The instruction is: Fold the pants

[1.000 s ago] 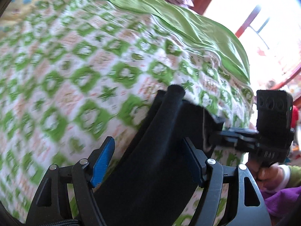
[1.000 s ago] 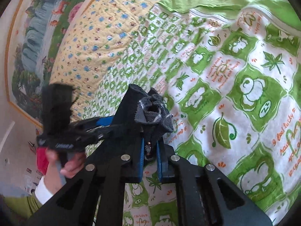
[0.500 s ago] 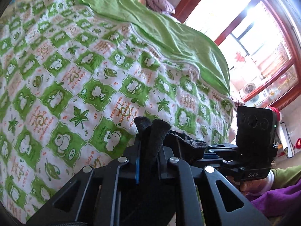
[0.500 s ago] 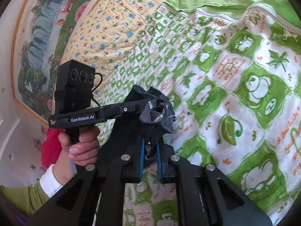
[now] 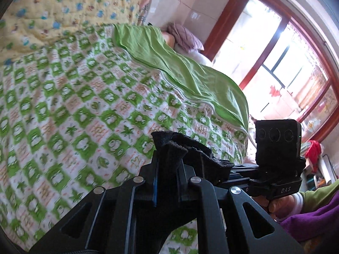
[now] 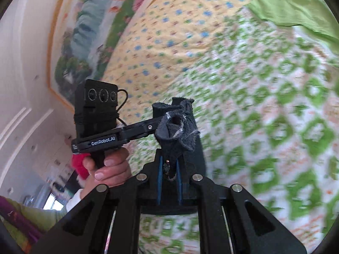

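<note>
The black pants are bunched between both grippers, held up above the bed. My left gripper is shut on an edge of the pants. My right gripper is shut on the other bunched edge of the pants, which hang down in front of it. Each gripper shows in the other's view: the right one at right in the left wrist view, the left one at left in the right wrist view. The two grippers are close together.
A green and white patterned blanket covers the bed. A plain green sheet lies along its far side. A yellow quilt is at the head. A red-framed window is on the right.
The left gripper closed on the pants a second ago. Since then both grippers have lifted and tilted up, so more of the room and the far bed shows.
</note>
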`<state>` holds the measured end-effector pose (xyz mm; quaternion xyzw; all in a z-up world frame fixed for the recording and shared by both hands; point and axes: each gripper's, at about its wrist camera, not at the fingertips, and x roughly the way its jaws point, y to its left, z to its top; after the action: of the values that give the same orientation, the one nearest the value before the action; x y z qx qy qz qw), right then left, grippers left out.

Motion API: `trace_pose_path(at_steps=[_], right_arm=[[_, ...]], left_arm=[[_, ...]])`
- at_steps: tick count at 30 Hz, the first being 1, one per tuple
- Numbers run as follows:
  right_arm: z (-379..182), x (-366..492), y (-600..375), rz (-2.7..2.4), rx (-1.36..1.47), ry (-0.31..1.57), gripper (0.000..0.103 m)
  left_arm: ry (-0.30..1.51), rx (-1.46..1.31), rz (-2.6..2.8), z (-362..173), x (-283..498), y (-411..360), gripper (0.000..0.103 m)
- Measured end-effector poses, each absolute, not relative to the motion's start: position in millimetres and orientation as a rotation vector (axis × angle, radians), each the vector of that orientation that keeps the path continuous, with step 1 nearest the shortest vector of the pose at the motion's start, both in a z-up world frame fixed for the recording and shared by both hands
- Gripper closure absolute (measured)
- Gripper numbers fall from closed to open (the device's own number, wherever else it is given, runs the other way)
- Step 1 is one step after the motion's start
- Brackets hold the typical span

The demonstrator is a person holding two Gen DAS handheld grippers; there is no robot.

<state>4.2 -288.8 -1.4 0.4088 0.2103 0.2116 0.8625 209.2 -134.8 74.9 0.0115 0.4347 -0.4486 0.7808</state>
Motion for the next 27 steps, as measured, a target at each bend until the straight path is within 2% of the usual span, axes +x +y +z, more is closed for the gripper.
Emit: trace_pose_path(at_steps=[13,27], right_arm=[[-9.3,48.5,-209.8,0.633,0.795,0.565,0.091],[-41.9,71.3,-164.1,0.659,0.745,0.714,0.090]], left_arm=[[0.933,-0.143,-0.804,42.1,175.2,-34.1,0.092],[0.968,-0.280,-0.726,-10.8,164.8,11.7,0.092]])
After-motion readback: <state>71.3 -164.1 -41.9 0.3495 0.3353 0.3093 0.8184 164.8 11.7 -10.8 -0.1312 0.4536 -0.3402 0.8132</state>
